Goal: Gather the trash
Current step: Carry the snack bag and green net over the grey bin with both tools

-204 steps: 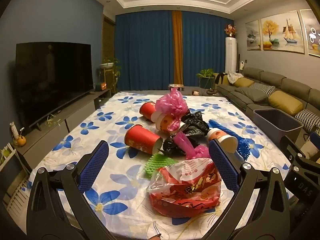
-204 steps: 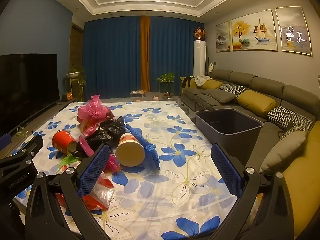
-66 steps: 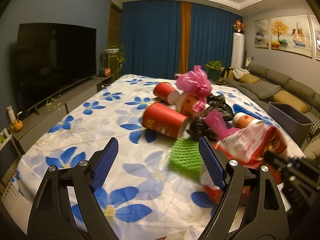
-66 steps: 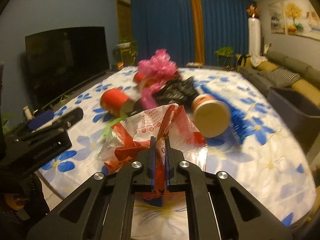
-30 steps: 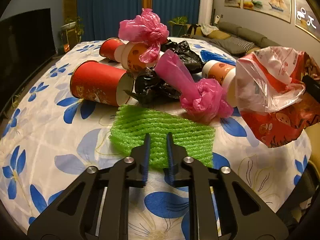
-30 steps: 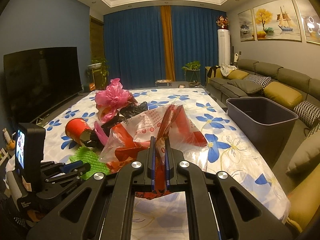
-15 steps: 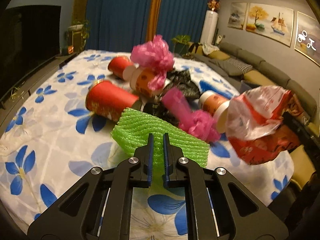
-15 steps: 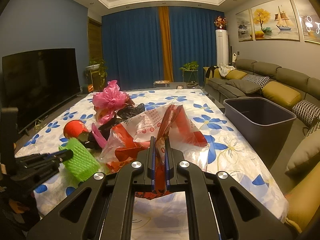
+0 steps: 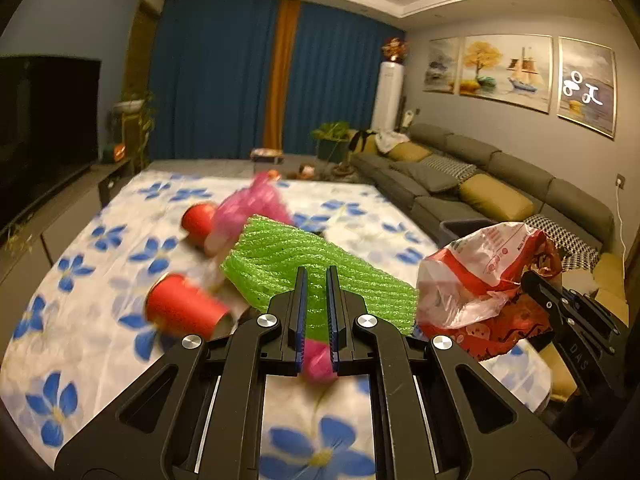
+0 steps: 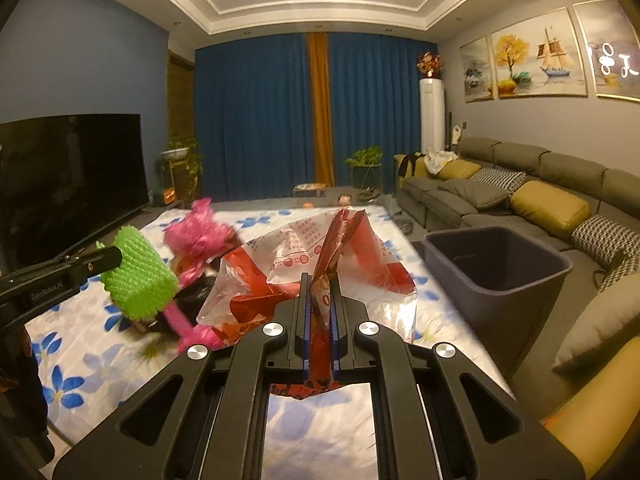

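Note:
My left gripper (image 9: 316, 276) is shut on a green foam net (image 9: 316, 268) and holds it up above the table; the net also shows in the right wrist view (image 10: 138, 276). My right gripper (image 10: 319, 284) is shut on a red and clear plastic bag (image 10: 320, 264), lifted off the table; the bag also shows in the left wrist view (image 9: 484, 280). Red paper cups (image 9: 182, 306), pink bags (image 9: 248, 210) and a black bag (image 10: 192, 300) lie on the floral table (image 9: 100, 280). A grey bin (image 10: 496, 264) stands open to the right of the table.
A grey sofa (image 10: 540, 188) with yellow cushions runs along the right wall behind the bin. A TV (image 10: 68, 176) on a low cabinet stands to the left. Blue curtains (image 10: 264, 120) close the far end of the room.
My left gripper closed on the green net and lifted it higher above the table. My right gripper keeps the bag raised, and the view has shifted a little toward the bin.

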Action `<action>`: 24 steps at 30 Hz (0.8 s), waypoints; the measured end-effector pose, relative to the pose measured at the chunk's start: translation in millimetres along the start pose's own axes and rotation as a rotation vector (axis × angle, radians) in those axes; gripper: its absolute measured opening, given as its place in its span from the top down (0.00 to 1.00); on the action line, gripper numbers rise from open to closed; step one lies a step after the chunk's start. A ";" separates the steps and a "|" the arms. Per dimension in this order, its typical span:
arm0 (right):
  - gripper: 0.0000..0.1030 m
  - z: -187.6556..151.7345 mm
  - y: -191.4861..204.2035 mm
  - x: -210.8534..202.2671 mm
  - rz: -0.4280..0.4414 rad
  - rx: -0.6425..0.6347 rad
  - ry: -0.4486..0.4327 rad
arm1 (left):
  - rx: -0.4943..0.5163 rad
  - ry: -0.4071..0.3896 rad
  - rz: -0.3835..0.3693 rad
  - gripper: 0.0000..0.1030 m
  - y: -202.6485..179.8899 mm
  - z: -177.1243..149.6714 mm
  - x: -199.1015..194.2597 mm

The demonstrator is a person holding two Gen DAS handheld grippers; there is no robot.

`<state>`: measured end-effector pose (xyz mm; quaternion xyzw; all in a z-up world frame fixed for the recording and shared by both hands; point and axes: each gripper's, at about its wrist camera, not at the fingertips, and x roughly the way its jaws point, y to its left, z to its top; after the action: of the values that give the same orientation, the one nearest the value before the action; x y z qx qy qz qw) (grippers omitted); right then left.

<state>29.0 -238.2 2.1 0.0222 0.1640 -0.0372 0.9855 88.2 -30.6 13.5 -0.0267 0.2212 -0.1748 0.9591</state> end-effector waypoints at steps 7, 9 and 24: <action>0.92 21.9 -30.7 6.6 -0.086 -0.024 -0.052 | 0.041 -0.032 -0.064 0.92 -48.5 32.3 31.8; 0.92 27.3 -43.3 10.6 -0.116 -0.022 -0.063 | 0.050 -0.034 -0.083 0.92 -62.7 38.4 41.4; 0.92 57.8 -152.3 45.0 -0.353 0.040 -0.122 | 0.134 -0.067 -0.216 0.92 -194.5 77.7 129.4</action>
<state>77.7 -396.2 37.3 0.0105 0.1042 -0.2139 0.9712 167.9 -259.9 54.8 0.0081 0.1728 -0.2903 0.9412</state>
